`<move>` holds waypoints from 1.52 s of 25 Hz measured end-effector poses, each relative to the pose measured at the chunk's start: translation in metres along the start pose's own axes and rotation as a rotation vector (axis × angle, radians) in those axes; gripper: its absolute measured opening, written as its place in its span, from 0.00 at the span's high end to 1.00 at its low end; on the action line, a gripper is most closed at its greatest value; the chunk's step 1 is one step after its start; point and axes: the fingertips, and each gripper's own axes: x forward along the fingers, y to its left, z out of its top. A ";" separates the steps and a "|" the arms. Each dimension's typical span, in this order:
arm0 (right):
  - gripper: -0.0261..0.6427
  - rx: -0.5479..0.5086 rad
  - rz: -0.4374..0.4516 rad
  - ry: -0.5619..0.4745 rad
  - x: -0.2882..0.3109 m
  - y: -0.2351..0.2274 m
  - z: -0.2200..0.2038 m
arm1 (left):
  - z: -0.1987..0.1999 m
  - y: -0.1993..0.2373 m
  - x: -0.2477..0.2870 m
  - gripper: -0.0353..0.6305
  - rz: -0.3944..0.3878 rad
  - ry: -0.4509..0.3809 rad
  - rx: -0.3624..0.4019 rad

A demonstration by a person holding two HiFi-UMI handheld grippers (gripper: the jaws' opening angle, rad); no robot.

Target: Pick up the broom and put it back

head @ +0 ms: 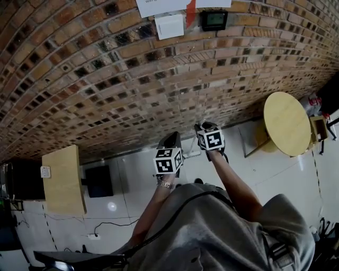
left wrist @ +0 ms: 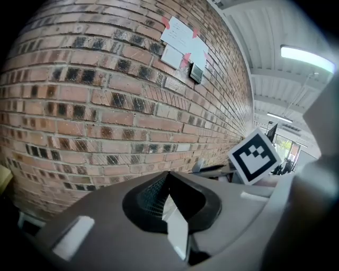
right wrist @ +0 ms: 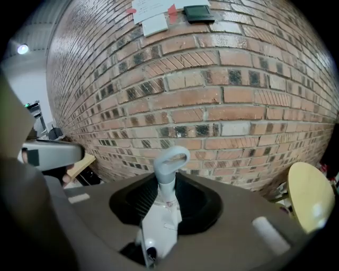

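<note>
No legible text: paper notices [head: 161, 6] on the brick wall [head: 106, 79] are cropped and blurred.

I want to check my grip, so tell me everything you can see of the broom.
Of the broom only the handle end shows: a pale grey, plastic-looking tip with an open hanging loop, on a whiter shaft. It sticks out forward between the jaws of the right gripper, which are shut on it, and points toward the brick wall. The brush end is out of view.
</note>
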 end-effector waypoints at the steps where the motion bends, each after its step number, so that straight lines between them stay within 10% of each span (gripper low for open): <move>1: 0.82 0.001 0.003 0.007 0.008 -0.004 0.000 | 0.000 0.002 -0.001 0.99 0.007 0.001 -0.001; 16: 0.82 -0.058 0.034 0.181 0.154 -0.072 -0.053 | -0.030 0.043 -0.008 0.99 0.137 0.073 -0.067; 38: 0.73 -0.044 0.052 0.145 0.231 -0.122 0.000 | -0.049 0.060 0.009 0.99 0.175 0.144 -0.095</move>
